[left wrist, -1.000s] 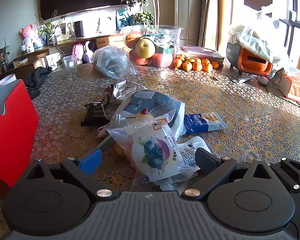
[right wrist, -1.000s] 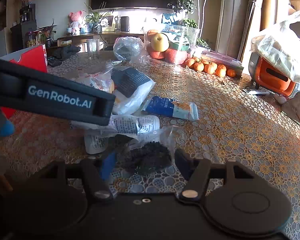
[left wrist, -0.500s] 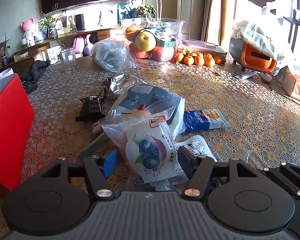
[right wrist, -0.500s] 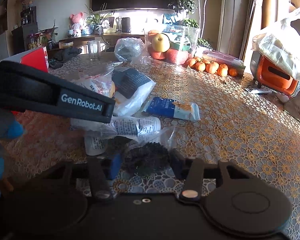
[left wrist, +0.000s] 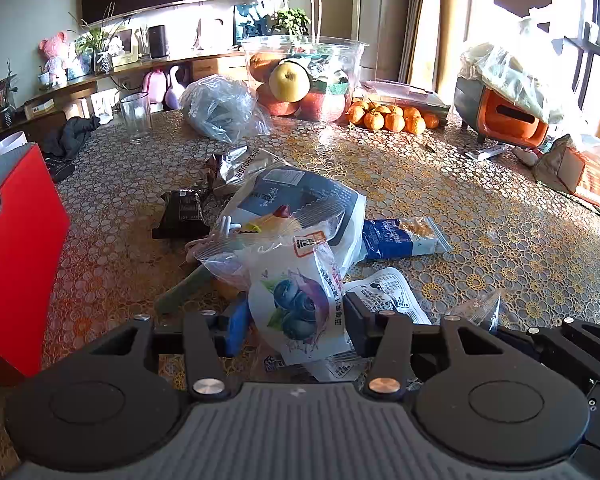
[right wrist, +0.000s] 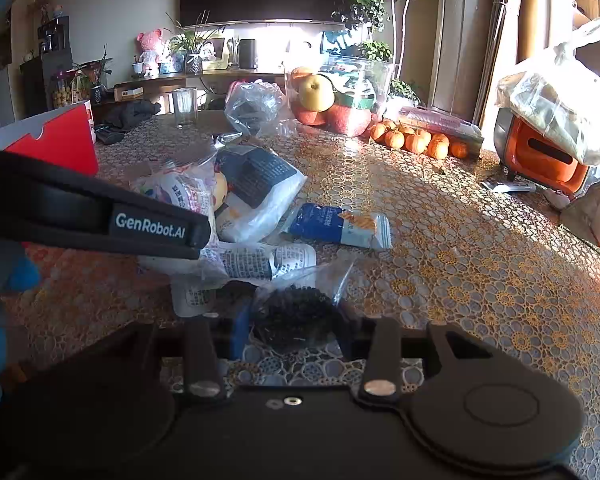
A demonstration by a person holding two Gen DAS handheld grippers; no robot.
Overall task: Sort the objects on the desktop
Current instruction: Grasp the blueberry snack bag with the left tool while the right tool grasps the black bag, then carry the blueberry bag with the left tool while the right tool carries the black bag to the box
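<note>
A heap of snack packets lies on the lace-patterned table (left wrist: 480, 216). My left gripper (left wrist: 296, 324) has its jaws closing on a clear bag printed with blueberries (left wrist: 300, 304); the blue pad and the black pad touch its two sides. In the right wrist view my right gripper (right wrist: 294, 330) is closing too, its pads against a small clear bag of dark bits (right wrist: 296, 314). The left gripper's black body (right wrist: 100, 216) crosses that view at the left, just beside the right one.
A red box (left wrist: 16, 256) stands at the left. A blue packet (left wrist: 400, 236), a dark packet (left wrist: 182, 214) and a large white-and-dark bag (left wrist: 300, 200) lie in the heap. Behind are a glass (left wrist: 136, 116), a fruit tub (left wrist: 300, 76), oranges (left wrist: 392, 118) and an orange appliance (left wrist: 508, 120).
Both pairs of jaws have narrowed from wide apart until the pads meet their bags. Neither hand has shifted, and the packets lie where they were.
</note>
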